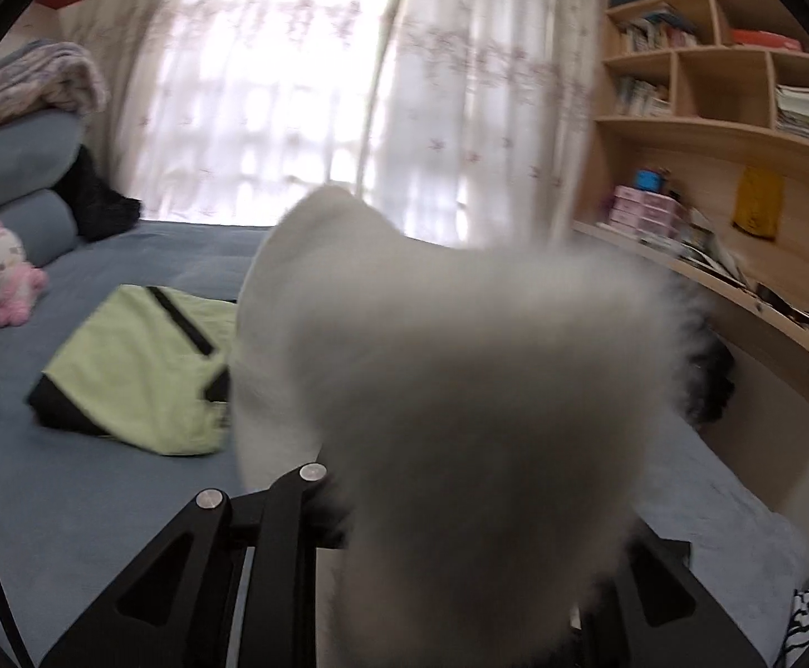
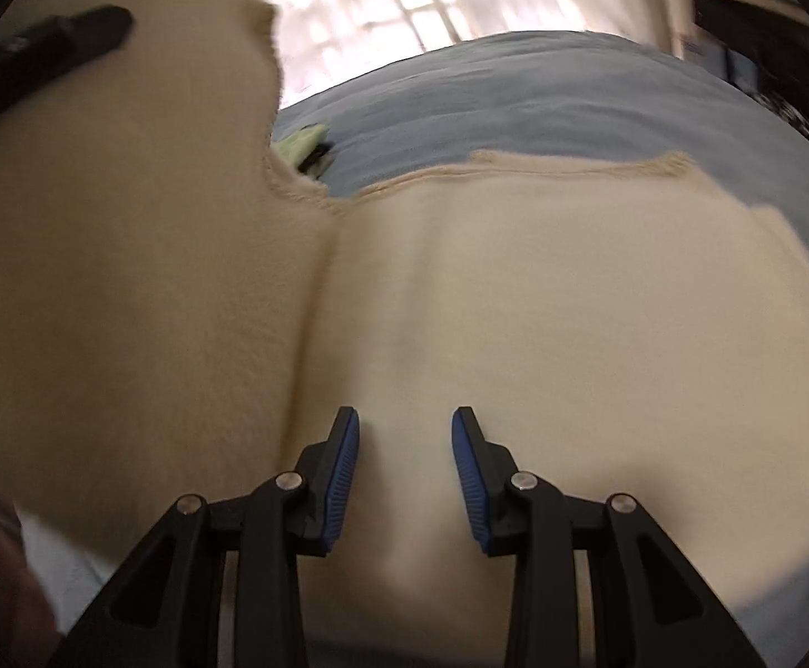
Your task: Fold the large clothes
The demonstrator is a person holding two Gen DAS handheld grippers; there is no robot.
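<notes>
Your left gripper [image 1: 449,501] held up a big cream sweater [image 2: 543,289]. The soft cloth hid its fingertips in the left wrist view, but the jaws were nearly together and the cloth hung from them, so they were pinched on it. That lifted part, maybe a sleeve or a side, stood up tall and blurry and pointed up toward the curtain [image 1: 293,83]. In the right wrist view the lifted part filled the left side, with a black finger of the left gripper showing near its top edge. The rest of the sweater lay flat on the blue bed [image 2: 571,94], spread wide from left to right, with its rough knit edge on the far side. Your right gripper [image 2: 405,445] hung just over the flat part, near its close edge. Its blue pads [image 2: 343,479] stood a little way apart with nothing held between them. Farther back and to the left lay a folded green top [image 1: 137,367] with black trim. A pink soft toy [image 1: 0,273] sat by the grey pillows [image 1: 14,167]. I could not read any labels or writing.
</notes>
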